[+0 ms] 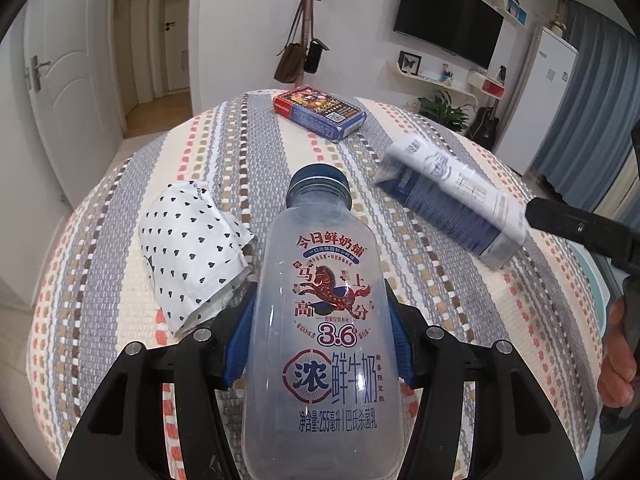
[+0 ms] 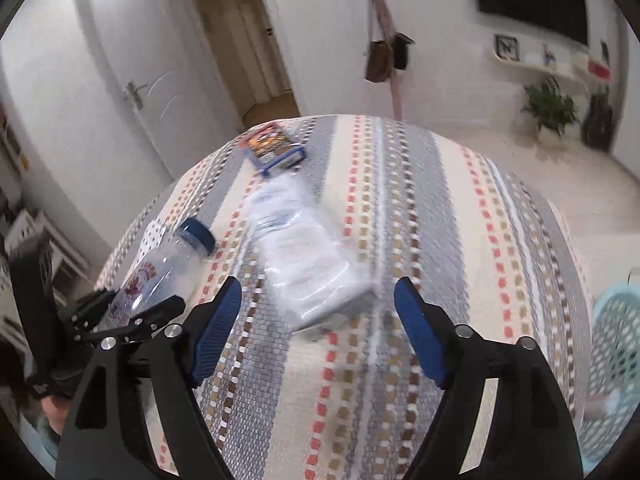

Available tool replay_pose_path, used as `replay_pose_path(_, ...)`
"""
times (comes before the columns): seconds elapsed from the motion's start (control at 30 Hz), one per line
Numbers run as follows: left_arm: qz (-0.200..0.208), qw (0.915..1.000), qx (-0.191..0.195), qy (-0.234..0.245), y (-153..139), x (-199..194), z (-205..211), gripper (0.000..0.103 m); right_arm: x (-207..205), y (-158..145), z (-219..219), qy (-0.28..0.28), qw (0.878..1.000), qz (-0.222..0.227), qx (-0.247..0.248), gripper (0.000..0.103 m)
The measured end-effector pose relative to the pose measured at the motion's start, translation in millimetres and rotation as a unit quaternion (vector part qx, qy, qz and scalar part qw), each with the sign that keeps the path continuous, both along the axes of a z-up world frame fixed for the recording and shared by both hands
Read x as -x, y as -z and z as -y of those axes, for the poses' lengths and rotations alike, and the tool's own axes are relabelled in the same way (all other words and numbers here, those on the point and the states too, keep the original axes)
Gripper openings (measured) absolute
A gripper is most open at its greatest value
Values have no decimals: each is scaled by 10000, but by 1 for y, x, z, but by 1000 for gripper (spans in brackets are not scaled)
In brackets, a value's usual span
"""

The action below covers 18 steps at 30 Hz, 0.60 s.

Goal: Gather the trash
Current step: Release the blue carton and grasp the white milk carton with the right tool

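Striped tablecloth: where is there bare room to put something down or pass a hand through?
Free: the tablecloth to the right of the white carton, up to the basket. Crowded: the left half, where the milk bottle, the dotted wrapper and the blue box lie close together.

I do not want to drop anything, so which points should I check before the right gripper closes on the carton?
1. Left gripper shut on the milk bottle: ok.
2. Right gripper open: ok.
3. Carton between its fingers: not ok, only the near end.
4. Carton apart from the printed box: ok.
5. Basket in view at the right: ok.
6. Carton seen sharply: not ok, blurred.
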<state>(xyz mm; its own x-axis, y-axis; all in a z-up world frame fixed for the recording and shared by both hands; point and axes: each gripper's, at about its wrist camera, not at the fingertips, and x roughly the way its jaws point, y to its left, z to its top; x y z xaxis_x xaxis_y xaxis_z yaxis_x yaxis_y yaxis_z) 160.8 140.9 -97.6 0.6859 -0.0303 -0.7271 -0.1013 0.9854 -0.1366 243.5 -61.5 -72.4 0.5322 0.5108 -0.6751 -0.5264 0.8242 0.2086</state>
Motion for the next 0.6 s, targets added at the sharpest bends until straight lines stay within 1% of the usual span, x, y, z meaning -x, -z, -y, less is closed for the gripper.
replay_pose_path(0.07,-12,10000,11,-7,0,-1,-1,55,-1,1,-12,-123,9996,149,215,78)
replay_pose_path(0.17,-18,10000,17,-4,1,-1,-1,55,-8,6,-26,-155,9975,368,579,81)
replay_pose_path(0.23,-18,10000,22,-6,1,-1,-2,55,-15,10,-31,-130,9960,454,763,85)
replay_pose_path(0.27,-21,10000,23,-6,1,-1,-1,55,-20,13,-32,-126,9956,455,814,85)
replay_pose_path(0.4,-89,9999,-40,-35,0,-4,1,55,-36,26,-36,-213,9969,235,722,85)
replay_pose_path(0.5,-151,9997,-176,-98,0,-6,4,55,-44,29,-39,-204,9969,264,718,84)
replay_pose_path(0.57,-178,9995,-180,-173,-1,-6,5,55,-47,31,-41,-223,9973,186,678,75)
replay_pose_path(0.6,-191,9994,-182,-210,-1,-6,6,55,-49,31,-41,-286,9975,137,636,66)
